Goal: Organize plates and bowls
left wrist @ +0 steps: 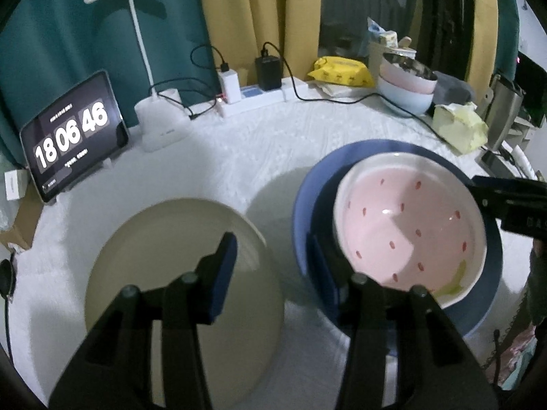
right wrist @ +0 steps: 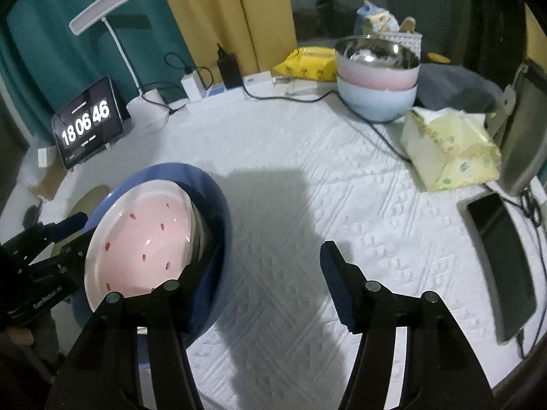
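Observation:
A pink bowl (left wrist: 410,225) with red specks and a white rim sits inside a blue plate (left wrist: 304,212) on the white cloth. A cream plate (left wrist: 177,266) lies to its left. My left gripper (left wrist: 273,266) is open and straddles the blue plate's left rim, one finger over the cream plate, the other just inside the blue plate beside the bowl. My right gripper (right wrist: 270,273) is open at the blue plate's (right wrist: 218,198) right side. Its left finger sits by the rim next to the pink bowl (right wrist: 143,235), its right finger over bare cloth. Neither gripper's pads press on anything.
Stacked bowls (right wrist: 376,78), steel on top, stand at the back right beside a yellow tissue pack (right wrist: 451,150). A tablet clock (left wrist: 71,136), lamp base (left wrist: 160,123), power strip (left wrist: 259,99) and cables line the back. A phone (right wrist: 502,259) lies at the right edge.

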`<state>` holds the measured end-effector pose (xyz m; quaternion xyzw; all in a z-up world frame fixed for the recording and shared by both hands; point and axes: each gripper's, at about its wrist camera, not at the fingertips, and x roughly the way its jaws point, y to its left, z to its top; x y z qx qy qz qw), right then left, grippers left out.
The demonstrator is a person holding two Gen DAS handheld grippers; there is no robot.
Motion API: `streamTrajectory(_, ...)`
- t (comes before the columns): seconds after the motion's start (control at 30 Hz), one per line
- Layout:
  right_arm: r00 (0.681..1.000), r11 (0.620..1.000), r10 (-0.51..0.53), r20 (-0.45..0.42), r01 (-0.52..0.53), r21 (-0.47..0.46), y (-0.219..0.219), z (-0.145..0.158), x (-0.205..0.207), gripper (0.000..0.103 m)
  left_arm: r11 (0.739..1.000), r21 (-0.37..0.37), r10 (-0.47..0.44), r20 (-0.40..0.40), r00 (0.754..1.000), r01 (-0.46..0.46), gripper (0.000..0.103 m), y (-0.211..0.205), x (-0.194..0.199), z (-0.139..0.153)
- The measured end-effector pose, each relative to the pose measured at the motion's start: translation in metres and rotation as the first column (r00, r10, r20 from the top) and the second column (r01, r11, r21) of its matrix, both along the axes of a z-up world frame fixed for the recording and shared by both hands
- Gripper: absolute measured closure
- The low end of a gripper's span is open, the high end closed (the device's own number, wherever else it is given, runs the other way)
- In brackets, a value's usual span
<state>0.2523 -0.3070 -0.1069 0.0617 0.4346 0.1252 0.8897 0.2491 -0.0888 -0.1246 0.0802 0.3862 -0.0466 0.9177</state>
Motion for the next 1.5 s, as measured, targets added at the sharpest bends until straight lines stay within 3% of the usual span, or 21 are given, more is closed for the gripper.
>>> streamTrajectory(0.13, 1.0, 0.999, -0.014, -0.005, 0.014, 0.029, -0.004, -0.002, 0.002, 0.04, 1.0, 0.023, -0.021, 0.039, 0.999, 0.02, 0.061, -0.003, -0.003, -0.002)
streamTrajectory(0.27, 1.0, 0.998, -0.026, -0.009, 0.026, 0.054, -0.005, -0.003, 0.001, 0.04, 0.998, -0.01, -0.054, 0.033, 0.998, 0.055, 0.075, -0.005, -0.004, -0.003)
streamTrajectory(0.47, 0.998, 0.996, -0.058, 0.01, 0.058, 0.061, -0.004, -0.005, -0.003, 0.04, 0.995, -0.065, -0.078, 0.022, 0.997, 0.079, 0.087, -0.005, -0.004, -0.002)
streamTrajectory(0.57, 0.997, 0.992, -0.074, 0.0, 0.073, 0.098, -0.006, -0.007, -0.003, 0.042, 0.994, -0.081, -0.074, 0.026, 0.997, 0.076, 0.089, -0.006, -0.004, -0.002)
streamTrajectory(0.93, 0.999, 0.988, -0.034, 0.022, 0.03, 0.154, 0.01, -0.001, -0.008, 0.094, 0.99, -0.131, -0.04, 0.042, 0.998, 0.045, 0.091, -0.002, -0.005, -0.002)
streamTrajectory(1.5, 0.997, 0.986, -0.074, 0.018, 0.07, 0.154, 0.011, 0.002, -0.012, 0.095, 0.985, -0.168, -0.042, 0.031, 0.999, 0.047, 0.092, -0.003, -0.001, 0.002)
